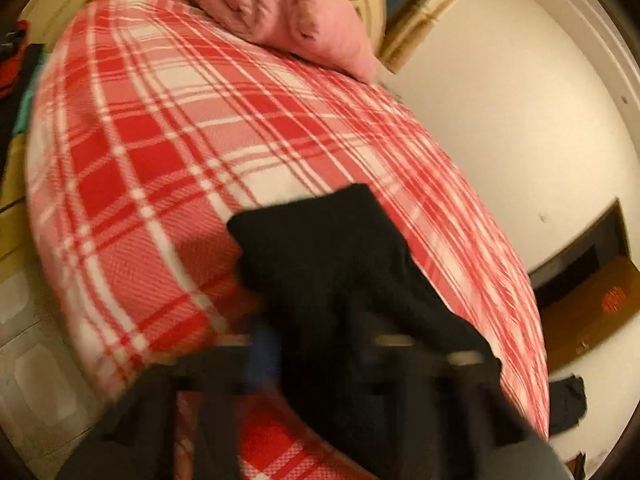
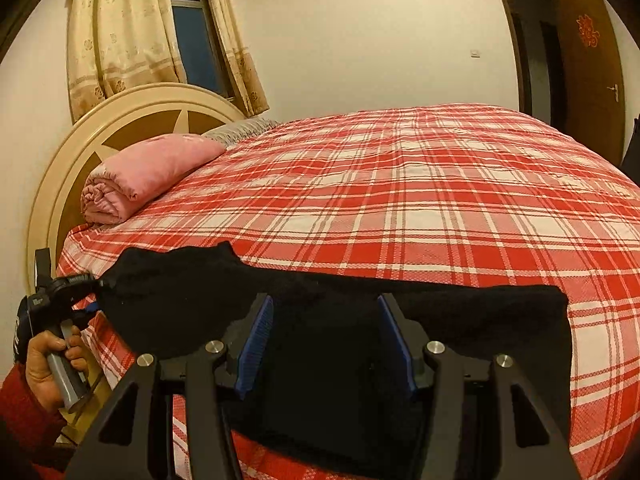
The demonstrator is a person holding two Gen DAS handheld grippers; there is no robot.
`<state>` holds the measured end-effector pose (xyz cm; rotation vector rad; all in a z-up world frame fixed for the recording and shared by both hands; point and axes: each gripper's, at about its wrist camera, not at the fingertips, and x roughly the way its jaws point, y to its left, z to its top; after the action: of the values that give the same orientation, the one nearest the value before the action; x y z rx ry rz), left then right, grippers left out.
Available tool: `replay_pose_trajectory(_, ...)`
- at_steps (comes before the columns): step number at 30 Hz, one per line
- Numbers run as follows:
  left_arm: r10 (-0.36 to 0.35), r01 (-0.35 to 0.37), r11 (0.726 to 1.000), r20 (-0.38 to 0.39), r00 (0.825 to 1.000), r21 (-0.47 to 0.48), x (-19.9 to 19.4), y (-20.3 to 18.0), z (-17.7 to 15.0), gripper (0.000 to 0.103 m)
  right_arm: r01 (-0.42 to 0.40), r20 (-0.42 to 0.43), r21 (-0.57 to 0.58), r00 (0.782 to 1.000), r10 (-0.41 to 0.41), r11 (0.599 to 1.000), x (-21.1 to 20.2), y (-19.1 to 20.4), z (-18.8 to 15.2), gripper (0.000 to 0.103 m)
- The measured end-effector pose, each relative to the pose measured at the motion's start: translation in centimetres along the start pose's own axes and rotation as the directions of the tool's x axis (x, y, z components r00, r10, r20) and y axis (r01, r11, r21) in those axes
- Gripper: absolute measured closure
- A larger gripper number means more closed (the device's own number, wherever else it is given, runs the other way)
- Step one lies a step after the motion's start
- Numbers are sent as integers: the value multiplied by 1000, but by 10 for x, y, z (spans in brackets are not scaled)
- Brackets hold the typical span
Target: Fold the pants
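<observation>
A: Position of the black knit pants [image 2: 328, 300]?

B: Laid across the near edge of the red-and-white plaid bedspread [image 2: 420, 200], stretched from 9 o'clock to 3 o'clock in the right wrist view. One end bunched at 9 o'clock; other end squared off at 3 o'clock, flat on the bed. Lower part draped over the bed edge toward 6 o'clock.

A: Status of the right gripper [image 2: 326, 340]?

B: Jaws wide, blue pads [image 2: 256, 340] on either side of the black fabric at 6 o'clock. Pads not pressed together; no pinch visible.

A: Status of the left gripper [image 2: 90, 292]?

B: Seen at 9 o'clock in the right wrist view, gripped by a bare hand [image 2: 48, 364] with a red sleeve at the wrist. Jaws closed on the bunched end of the pants, fabric gathered at the tips. Left wrist view blurred; black cloth rising from 6 o'clock toward the centre, covering the jaws.

A: Surroundings?

B: Rolled pink quilt [image 2: 140, 176] at 10 o'clock, against the cream round headboard [image 2: 132, 108]. Beige patterned curtains [image 2: 116, 32] around a window at 11 o'clock. Brown wooden door [image 2: 592, 52] with a red ornament at 2 o'clock. Dark garment [image 1: 566, 404] beyond the bed edge at 4 o'clock in the left wrist view.
</observation>
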<state>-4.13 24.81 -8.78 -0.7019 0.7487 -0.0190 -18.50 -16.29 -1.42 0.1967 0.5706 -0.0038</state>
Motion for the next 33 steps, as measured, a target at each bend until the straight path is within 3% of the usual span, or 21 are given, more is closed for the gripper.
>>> replay_pose_trajectory(5,28,-34,991,48,998,129,-11,-22,-2,85,40,-18,43,999,-39,998,3,-11,-1,47)
replay_pose_trajectory(7,-16,1,980,74,997,200,-22,-41,-2,85,46,-24,86,999,-44,995,2,-21,-2,47)
replay_pose_trajectory(10,-119,82,932,86,989,352,-40,-85,-9,85,61,-26,174,998,-57,983,-3,-46,-1,47)
replay_pose_trajectory(13,-259,207,838,35,965,505,-53,-138,-29,85,56,-40,272,998,-47,961,-8,-73,-3,47)
replay_pose_trajectory(16,-376,324,699,-58,925,638,-61,-191,-65,85,56,-33,315,998,-48,947,-17,-90,-4,47)
replay_pose_trajectory(18,-436,412,604,-150,887,683,-62,-220,-93,85,69,-16,321,998,-67,945,-28,-99,-3,47)
replay_pose_trajectory(21,-471,525,491,-295,831,695,-56,-254,-135,85,71,9,347,997,-79,935,-45,-113,-2,47)
replay_pose_trajectory(24,-450,572,385,-393,802,724,-47,-278,-179,85,80,22,380,995,-95,922,-57,-127,-4,47)
replay_pose_trajectory(31,-395,629,244,-517,760,738,-40,-297,-244,85,106,24,421,991,-129,901,-70,-148,-11,47)
replay_pose_trajectory(33,-378,625,209,-527,761,753,-39,-299,-257,85,111,22,422,991,-133,900,-68,-148,-12,47)
